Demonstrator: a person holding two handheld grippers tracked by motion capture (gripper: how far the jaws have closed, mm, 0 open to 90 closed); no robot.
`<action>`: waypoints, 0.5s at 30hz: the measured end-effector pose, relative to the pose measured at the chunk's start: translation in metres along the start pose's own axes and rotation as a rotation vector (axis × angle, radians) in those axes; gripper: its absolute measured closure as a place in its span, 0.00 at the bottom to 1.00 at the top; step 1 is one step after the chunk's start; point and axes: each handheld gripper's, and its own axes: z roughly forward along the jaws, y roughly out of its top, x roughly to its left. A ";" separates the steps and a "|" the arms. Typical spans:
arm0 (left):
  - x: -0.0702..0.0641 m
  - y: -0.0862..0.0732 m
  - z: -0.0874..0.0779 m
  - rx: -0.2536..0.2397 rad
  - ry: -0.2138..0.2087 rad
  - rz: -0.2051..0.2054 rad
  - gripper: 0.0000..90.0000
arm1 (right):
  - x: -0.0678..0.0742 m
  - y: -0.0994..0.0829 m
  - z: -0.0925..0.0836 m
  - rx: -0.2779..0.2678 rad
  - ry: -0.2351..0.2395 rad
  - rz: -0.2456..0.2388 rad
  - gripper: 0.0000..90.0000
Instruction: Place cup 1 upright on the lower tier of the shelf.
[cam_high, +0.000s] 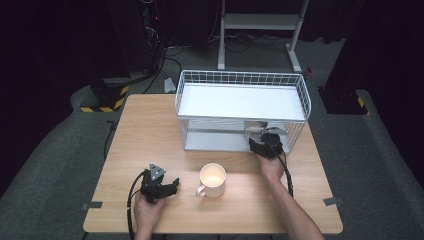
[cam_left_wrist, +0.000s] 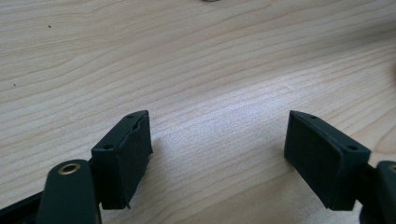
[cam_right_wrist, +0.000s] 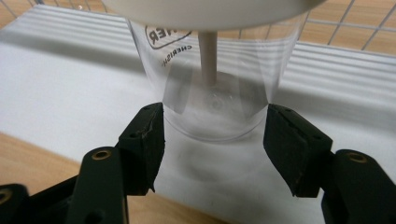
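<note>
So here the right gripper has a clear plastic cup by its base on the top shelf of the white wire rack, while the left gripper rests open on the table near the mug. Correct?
Not quite: the clear plastic cup stands on the lower shelf of the white wire rack, beneath the top one, as the high view shows. The right gripper does clasp its base, and the left gripper rests open on the table near the mug.

Clear cup (cam_right_wrist: 215, 93), reversed print (partly cut off), "NER", "CHERISH"

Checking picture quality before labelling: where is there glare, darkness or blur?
High view: dark surroundings, lit table, mug glowing inside. Left gripper view: pale sheen on the wood. Right gripper view: clear cup sharp, white rim above blurred.
</note>
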 end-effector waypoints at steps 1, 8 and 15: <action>0.000 0.000 0.000 0.000 0.000 0.000 0.26 | 0.000 0.002 0.001 -0.004 -0.002 -0.004 0.45; 0.000 0.000 0.000 0.000 0.000 0.000 0.26 | -0.001 0.003 0.009 -0.001 -0.015 0.005 0.46; 0.000 0.000 0.000 0.000 0.000 0.000 0.26 | -0.002 0.010 0.012 0.002 -0.027 0.025 0.48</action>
